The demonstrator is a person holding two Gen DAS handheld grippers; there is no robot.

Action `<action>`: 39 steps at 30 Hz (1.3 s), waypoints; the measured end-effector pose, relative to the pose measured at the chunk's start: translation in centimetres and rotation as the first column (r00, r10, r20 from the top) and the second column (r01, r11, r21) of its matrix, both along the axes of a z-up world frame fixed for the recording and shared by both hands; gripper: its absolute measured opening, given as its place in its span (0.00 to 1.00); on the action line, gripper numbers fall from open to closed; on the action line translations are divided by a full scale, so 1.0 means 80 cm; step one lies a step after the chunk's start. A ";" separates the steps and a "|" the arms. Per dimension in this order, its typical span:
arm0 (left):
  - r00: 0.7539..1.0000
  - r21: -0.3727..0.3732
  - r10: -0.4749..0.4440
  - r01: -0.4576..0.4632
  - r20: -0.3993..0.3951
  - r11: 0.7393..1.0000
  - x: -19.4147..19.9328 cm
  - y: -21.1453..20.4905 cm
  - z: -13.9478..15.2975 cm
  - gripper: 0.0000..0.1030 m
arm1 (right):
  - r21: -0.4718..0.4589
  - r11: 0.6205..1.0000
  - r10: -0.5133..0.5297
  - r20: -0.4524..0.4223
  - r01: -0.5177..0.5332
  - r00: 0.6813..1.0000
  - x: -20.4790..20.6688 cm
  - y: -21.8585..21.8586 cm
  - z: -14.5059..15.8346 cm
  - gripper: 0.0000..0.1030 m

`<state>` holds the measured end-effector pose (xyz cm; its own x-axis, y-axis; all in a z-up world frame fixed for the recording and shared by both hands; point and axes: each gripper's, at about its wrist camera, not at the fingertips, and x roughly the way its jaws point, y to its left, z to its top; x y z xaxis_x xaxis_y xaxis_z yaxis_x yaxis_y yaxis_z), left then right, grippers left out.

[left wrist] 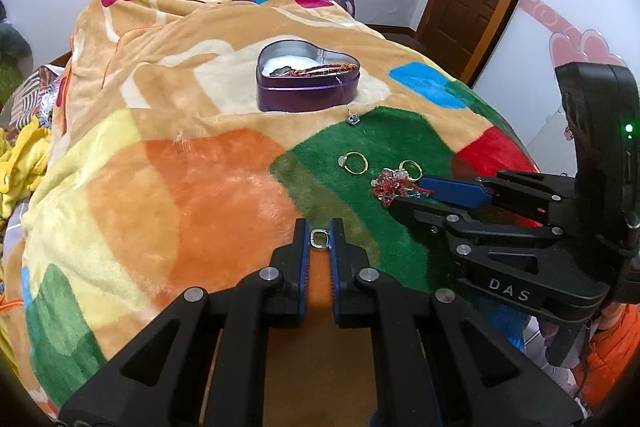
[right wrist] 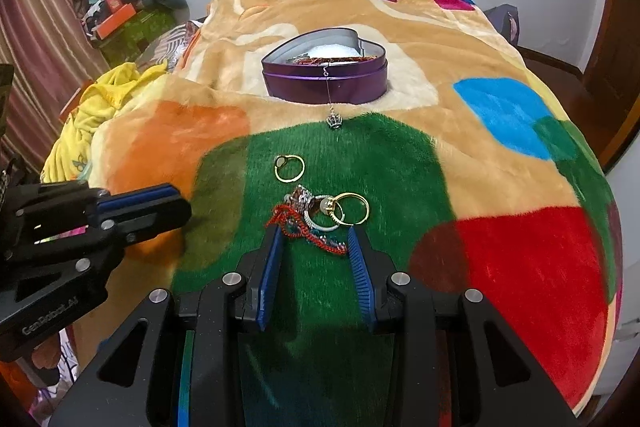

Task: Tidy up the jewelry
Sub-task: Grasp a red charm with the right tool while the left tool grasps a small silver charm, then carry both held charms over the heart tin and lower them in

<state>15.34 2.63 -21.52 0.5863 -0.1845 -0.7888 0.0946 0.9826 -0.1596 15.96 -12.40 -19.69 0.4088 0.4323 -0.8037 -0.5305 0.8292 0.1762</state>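
A small silver ring (left wrist: 319, 238) with a squared shape sits between the tips of the left gripper (left wrist: 319, 233), whose jaws are closed on it, above the orange patch of the blanket (left wrist: 192, 195) near its front edge. The place where it should go is the purple heart-shaped tin (left wrist: 307, 79), which stands open toward the far middle of the blanket and already holds some reddish bracelets; a thin chain with a small crown pendant (right wrist: 334, 120) hangs over the tin's front wall and lies on the blanket just before it. On the green patch, between the tin and the grippers, lies one gold ring (right wrist: 289, 167) alone, and nearer there is a tangle of red cord, a silver ring and a second gold ring (right wrist: 351, 209). The right gripper (right wrist: 316, 241) has its jaws wide apart and they stand on both sides of this tangle (right wrist: 310, 217), touching or almost touching the red cord. I judge that the step in hand is to carry the squared ring to the tin. To do it well, the left gripper should keep a steady pressure, because the ring is held only at the very tips, travel over the pendant chain without catching it, and release only when it is low over the tin. The right gripper should take the tangle at its thick middle, so that no loose ring falls out.
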 end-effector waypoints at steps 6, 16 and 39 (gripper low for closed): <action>1.000 -0.009 0.003 -0.003 0.006 1.000 -0.001 0.000 0.002 0.08 | -0.012 1.000 0.006 0.011 -0.006 1.000 -0.004 0.000 0.003 0.17; 0.999 0.005 0.012 -0.013 0.030 1.000 -0.005 -0.001 0.015 0.08 | 0.039 0.999 -0.015 0.052 0.013 0.999 -0.012 -0.007 0.021 0.06; 0.979 0.035 0.013 -0.020 0.205 0.999 0.013 -0.002 0.101 0.08 | 0.110 0.993 -0.070 0.262 0.042 0.963 -0.008 -0.015 0.114 0.06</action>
